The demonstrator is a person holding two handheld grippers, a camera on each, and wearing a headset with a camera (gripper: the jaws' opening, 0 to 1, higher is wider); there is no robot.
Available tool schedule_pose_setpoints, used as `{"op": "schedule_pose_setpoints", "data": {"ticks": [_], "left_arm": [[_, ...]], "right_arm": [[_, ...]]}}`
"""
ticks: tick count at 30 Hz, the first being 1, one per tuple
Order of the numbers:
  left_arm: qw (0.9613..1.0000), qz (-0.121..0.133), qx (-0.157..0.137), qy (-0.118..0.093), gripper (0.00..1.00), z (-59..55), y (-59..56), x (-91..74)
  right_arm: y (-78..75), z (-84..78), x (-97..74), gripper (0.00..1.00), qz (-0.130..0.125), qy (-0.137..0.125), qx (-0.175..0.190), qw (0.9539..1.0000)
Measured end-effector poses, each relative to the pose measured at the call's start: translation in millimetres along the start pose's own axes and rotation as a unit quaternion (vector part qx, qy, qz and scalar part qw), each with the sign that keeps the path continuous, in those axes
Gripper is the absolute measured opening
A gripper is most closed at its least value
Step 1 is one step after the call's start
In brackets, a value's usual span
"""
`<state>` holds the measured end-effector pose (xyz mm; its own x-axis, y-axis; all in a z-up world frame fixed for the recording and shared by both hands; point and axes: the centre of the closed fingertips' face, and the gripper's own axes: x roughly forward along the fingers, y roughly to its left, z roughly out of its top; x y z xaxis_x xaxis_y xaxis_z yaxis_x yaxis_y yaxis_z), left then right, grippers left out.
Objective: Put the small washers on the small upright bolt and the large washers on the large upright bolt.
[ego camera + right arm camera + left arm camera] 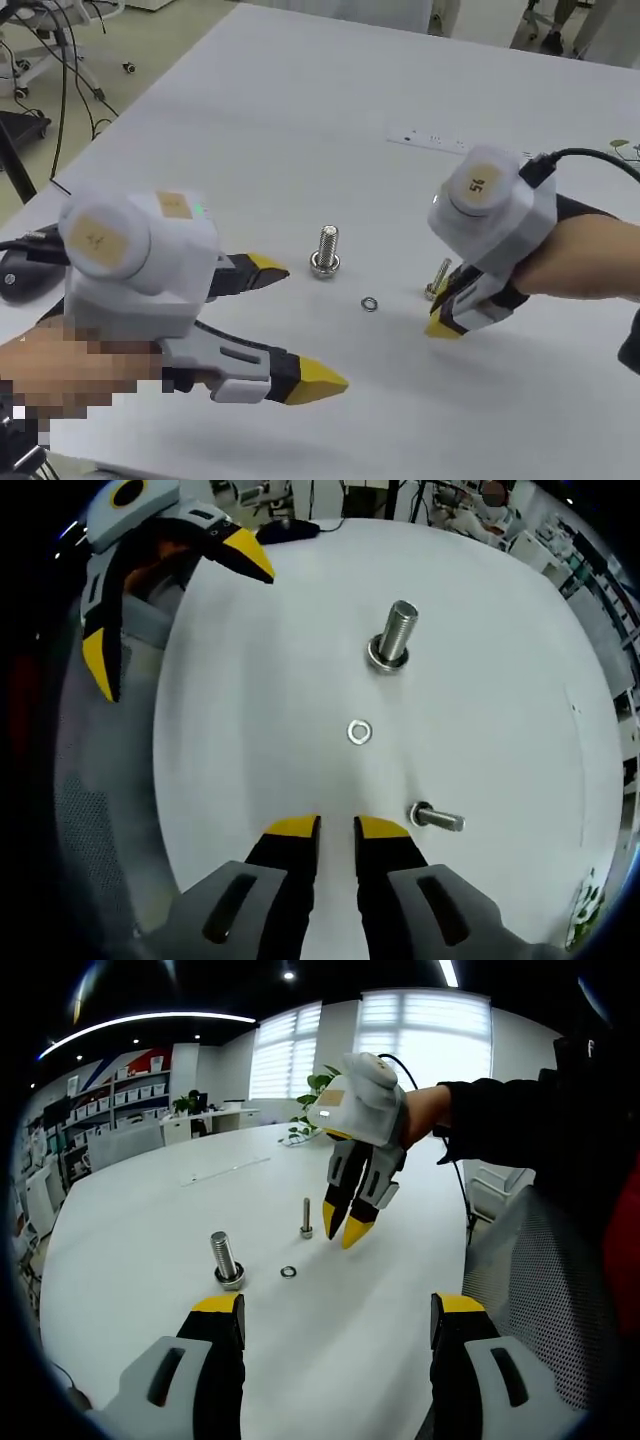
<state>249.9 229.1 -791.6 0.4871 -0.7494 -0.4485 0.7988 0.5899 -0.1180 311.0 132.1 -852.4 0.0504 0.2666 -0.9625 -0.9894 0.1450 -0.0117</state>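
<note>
The large bolt stands upright mid-table with a washer around its base. Right of it stands the small bolt. A loose small washer lies flat between them, slightly nearer me. My left gripper hovers wide open at the lower left, nothing between its fingers. My right gripper points down beside the small bolt, jaws almost together and holding nothing. The washer lies just ahead of its tips. The large bolt and washer sit ahead of the left jaws.
A white power strip lies on the white table beyond the bolts. A dark object sits at the table's left edge. Cables and chair bases stand on the floor at the far left.
</note>
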Motion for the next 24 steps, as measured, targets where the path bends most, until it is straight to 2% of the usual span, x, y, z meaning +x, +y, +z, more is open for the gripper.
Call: {"op": "schedule_pose_setpoints", "data": {"ticks": [10, 19, 24], "left_arm": [[1.0000, 0.000, 0.000, 0.001, 0.75, 0.0, 1.5, -0.3], [1.0000, -0.001, -0.001, 0.000, 0.75, 0.5, 2.9, 0.7], [1.0000, 0.000, -0.002, 0.000, 0.75, 1.1, 3.9, 1.3]], "right_arm": [[-3.1, 25.3, 7.6, 0.15, 0.002, -0.009, -0.018, 0.9998], [-7.5, 38.4, 18.1, 0.16, 0.005, -0.009, -0.025, 0.9996], [-15.6, 40.9, 23.3, 0.17, 0.000, -0.004, -0.029, 0.9996]]}}
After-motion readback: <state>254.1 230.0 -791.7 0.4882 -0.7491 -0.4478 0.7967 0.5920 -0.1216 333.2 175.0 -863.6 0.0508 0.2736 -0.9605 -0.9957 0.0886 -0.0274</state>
